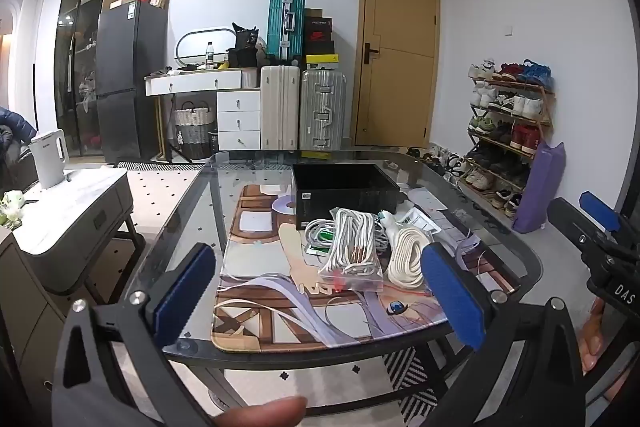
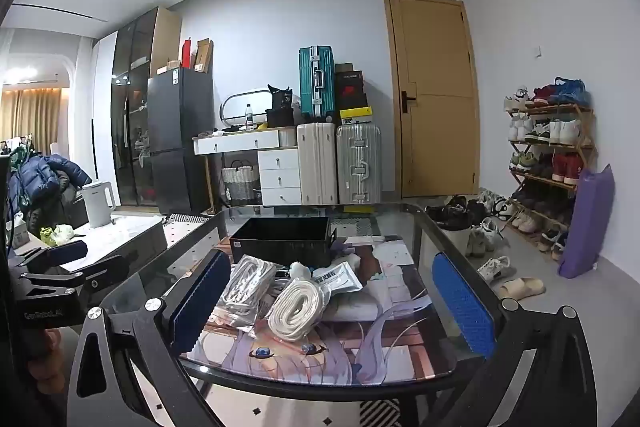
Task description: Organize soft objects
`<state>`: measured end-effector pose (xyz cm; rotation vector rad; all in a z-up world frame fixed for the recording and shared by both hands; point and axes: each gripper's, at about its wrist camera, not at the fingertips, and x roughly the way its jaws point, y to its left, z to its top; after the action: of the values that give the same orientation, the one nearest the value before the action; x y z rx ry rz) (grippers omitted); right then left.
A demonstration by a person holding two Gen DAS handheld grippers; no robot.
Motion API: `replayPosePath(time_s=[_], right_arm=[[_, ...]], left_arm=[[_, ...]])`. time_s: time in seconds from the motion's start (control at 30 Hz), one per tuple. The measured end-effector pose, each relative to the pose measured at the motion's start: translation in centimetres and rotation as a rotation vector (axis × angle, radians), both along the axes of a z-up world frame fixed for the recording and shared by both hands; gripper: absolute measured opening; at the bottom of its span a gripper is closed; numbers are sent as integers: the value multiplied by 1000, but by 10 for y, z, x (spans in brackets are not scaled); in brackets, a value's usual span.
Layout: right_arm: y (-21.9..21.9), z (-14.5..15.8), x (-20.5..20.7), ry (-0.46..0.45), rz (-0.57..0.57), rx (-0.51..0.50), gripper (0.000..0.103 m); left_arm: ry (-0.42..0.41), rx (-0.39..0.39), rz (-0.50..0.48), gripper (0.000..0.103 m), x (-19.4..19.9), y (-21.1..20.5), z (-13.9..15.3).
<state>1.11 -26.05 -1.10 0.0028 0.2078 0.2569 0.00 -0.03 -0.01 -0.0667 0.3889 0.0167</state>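
The soft goods sit heaped mid-table on the printed desk mat (image 1: 256, 311): a clear bag of white cords (image 1: 352, 247), a bagged roll of white strap (image 1: 406, 259) just to its right, a loose grey cable coil (image 1: 320, 231) behind, and a flat white packet (image 1: 418, 221) tucked at the back. Right behind the heap stands the open black bin (image 1: 344, 183), likely where all this goes.

Both tools hang short of the pile. The left gripper (image 1: 320, 299) has its blue pads spread wide with nothing between them, and the right gripper (image 2: 328, 301) is just as wide and just as empty, lined up on the strap roll.

Now the hazards. These bags are slick plastic and overlap each other, so a pinch on a loose corner could slide off, or drag a neighbour along. The cable coil looks tangled under the cord bag; lift one and the other may follow, spilling toward the edge of the glass table (image 1: 180, 227). The bin looks light, so a nudge from a loaded gripper could shove it back. And the two grippers work close together over one small heap, so they could clash.
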Motion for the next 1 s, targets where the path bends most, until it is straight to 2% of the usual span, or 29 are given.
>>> replayPosePath(time_s=[0.03, 1.0], right_arm=[[0, 0, 0, 2, 0, 1, 103], [-1, 0, -1, -2, -16, 1, 103]], left_arm=[[1, -19, -4, 103, 0, 1, 0], [2, -21, -4, 103, 0, 1, 2]])
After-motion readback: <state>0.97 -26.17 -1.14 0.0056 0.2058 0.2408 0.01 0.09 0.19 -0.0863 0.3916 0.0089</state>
